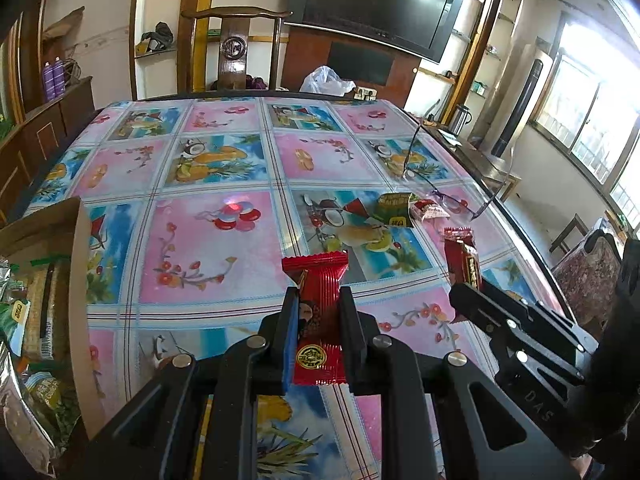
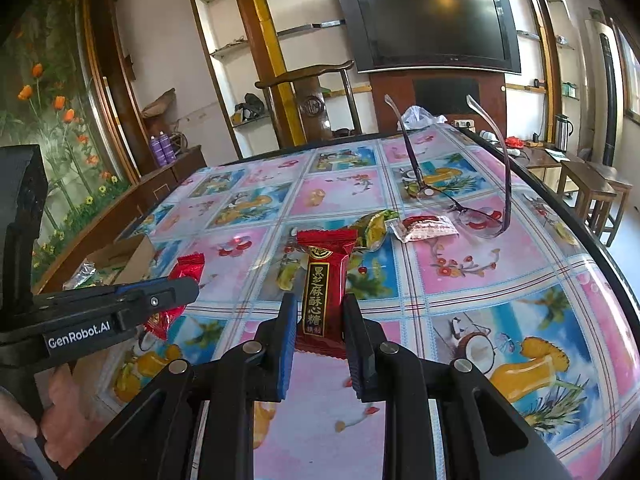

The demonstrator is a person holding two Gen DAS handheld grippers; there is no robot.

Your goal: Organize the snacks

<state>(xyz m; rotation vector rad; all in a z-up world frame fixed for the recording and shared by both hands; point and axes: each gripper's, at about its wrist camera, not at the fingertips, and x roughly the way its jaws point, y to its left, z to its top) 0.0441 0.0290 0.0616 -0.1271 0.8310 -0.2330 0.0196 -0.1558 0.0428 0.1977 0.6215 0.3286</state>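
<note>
Two red candy bars are each clamped in a claw above the desk. The left claw (image 1: 318,312) grips one red bar (image 1: 318,320) across its width, so the bar's long axis runs straight ahead along the fingers, its crimped end sticking out past the tips. The right claw (image 2: 318,320) holds the other red bar (image 2: 324,292) the same way, label up, long axis forward. Both bars are lifted clear of the desk (image 1: 224,240), side by side, the right one just right of the left.

A cardboard box (image 1: 60,280) with packets already inside sits at the desk's left edge, just beside the left claw and well apart from the right. That probably makes it the drop spot, and the left hand is nearer.

Ahead, past both claws, a green packet (image 2: 374,226) and a white packet (image 2: 426,228) lie loose on the desk, touching or nearly so; the fisheye makes it hard to tell. Folded-open glasses (image 2: 472,204) rest upside down just beyond them.
</note>
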